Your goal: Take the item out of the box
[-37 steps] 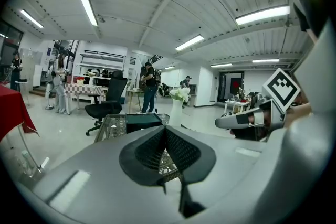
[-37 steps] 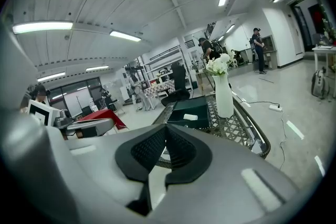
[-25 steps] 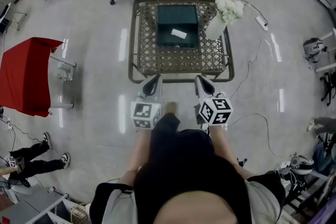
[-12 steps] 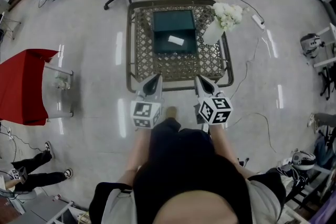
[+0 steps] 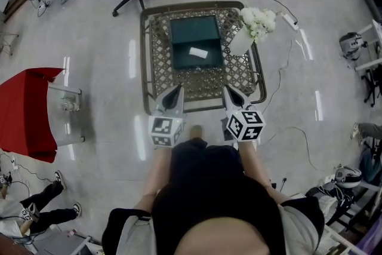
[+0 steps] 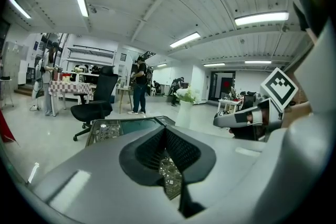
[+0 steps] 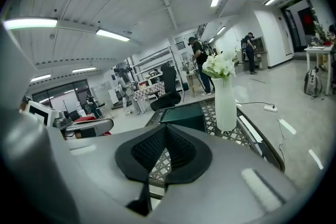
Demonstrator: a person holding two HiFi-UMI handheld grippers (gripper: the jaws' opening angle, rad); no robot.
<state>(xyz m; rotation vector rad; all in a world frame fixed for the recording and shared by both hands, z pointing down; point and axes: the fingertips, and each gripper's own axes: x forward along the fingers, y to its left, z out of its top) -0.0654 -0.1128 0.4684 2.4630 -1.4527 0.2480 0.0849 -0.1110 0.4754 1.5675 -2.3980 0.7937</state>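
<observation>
Two claws, left gripper (image 5: 176, 90) and right gripper (image 5: 227, 91), pinched shut and empty at near edge of lattice table (image 5: 156, 65), likely staged for approach; white item (image 5: 198, 53) lies inside open green box (image 5: 192, 33), well apart from both

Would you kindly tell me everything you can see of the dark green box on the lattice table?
The box is dark teal-green, rectangular and open on top, with what looks like a paler rim. It stands flat on the metal lattice table, toward its far middle, left of the white vase and apart from it. A small white flat item lies askew inside. Its material cannot be told.
</observation>
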